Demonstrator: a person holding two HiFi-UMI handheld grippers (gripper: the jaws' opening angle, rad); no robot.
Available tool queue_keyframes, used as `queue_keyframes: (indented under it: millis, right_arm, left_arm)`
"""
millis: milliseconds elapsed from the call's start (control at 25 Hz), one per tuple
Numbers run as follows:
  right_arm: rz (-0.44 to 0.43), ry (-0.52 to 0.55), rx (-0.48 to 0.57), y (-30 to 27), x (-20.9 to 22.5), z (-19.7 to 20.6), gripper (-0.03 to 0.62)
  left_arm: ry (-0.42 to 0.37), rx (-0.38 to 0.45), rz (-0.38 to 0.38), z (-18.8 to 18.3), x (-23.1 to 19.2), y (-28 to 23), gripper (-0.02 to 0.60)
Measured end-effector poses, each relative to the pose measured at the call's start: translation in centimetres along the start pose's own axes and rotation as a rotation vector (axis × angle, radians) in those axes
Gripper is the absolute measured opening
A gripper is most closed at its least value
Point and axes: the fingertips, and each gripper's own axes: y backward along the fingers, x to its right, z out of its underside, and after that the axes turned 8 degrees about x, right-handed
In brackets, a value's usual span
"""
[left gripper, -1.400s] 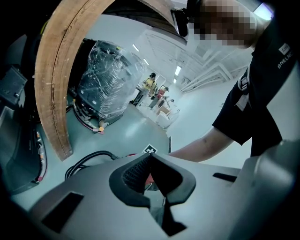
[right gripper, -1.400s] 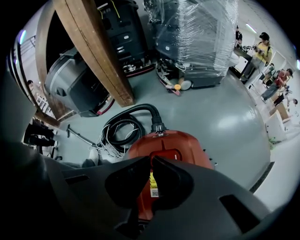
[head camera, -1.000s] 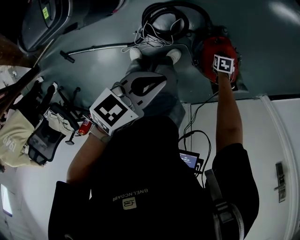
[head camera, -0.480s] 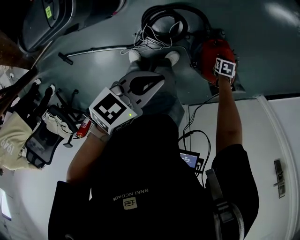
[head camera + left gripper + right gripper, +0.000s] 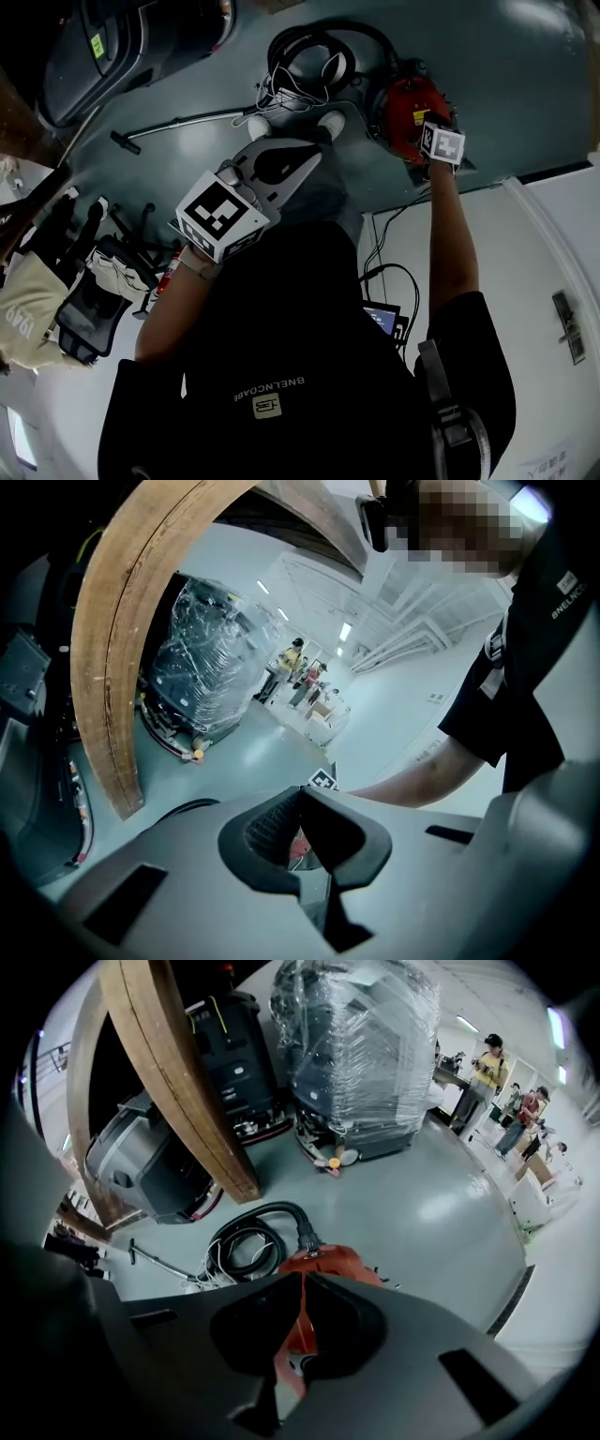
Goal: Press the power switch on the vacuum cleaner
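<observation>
A red vacuum cleaner (image 5: 403, 111) lies on the grey floor, its black hose (image 5: 314, 47) coiled beside it. My right gripper (image 5: 433, 141) reaches down at the vacuum's near right edge, with its marker cube on top. In the right gripper view the jaws meet at their tips, and my right gripper (image 5: 302, 1283) sits just above the red vacuum cleaner (image 5: 330, 1262); the switch is hidden. My left gripper (image 5: 314, 157) hangs shut over the person's legs, away from the vacuum. The left gripper (image 5: 300, 797) holds nothing, and a sliver of red shows below its tips.
A metal wand (image 5: 183, 120) and white cables (image 5: 281, 89) lie on the floor left of the vacuum. A curved wooden beam (image 5: 178, 1082), a grey machine (image 5: 150, 1162) and a plastic-wrapped machine (image 5: 361, 1044) stand beyond. People (image 5: 487, 1063) stand far off. A white panel (image 5: 553, 244) borders the right.
The head view has shifted, so the vacuum sits further left. The right gripper's cube now lies at the vacuum's near right edge rather than over its middle. The left gripper has barely moved.
</observation>
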Motion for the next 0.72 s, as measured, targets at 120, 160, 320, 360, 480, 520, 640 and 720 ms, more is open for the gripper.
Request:
queue_keyframes:
  millis: [120,160,320,360,480,520,640,720]
  right_arm:
    - [-0.004,-0.001,0.043,3.3,-1.1,-1.8,0.034]
    - [-0.007,0.003,0.059,4.3,-1.4,-2.3,0.034]
    - [-0.019,0.006,0.142,8.4,-2.2,-3.6,0.034]
    - [-0.019,0.001,0.164,9.8,-2.6,-4.2,0.034]
    - [-0.022,-0.020,0.239,14.4,-4.1,-6.4,0.034]
    - [-0.022,-0.026,0.266,16.1,-4.6,-7.0,0.034]
    - [-0.026,-0.040,0.344,21.0,-6.5,-8.9,0.034]
    - [-0.026,-0.053,0.398,24.3,-8.2,-10.2,0.034]
  left_arm:
    - [-0.015,0.013,0.019,-1.2,0.4,0.7,0.015]
    - [-0.020,0.017,0.026,-1.5,0.5,0.9,0.015]
    - [-0.042,0.038,0.062,-2.9,1.6,1.7,0.015]
    - [-0.048,0.040,0.072,-3.2,1.9,1.9,0.015]
    - [-0.062,0.053,0.100,-4.0,2.7,2.8,0.015]
    - [-0.066,0.058,0.109,-4.3,3.1,3.0,0.015]
    - [-0.085,0.064,0.137,-5.1,4.3,3.9,0.015]
    - [-0.104,0.068,0.159,-5.8,4.8,4.8,0.015]
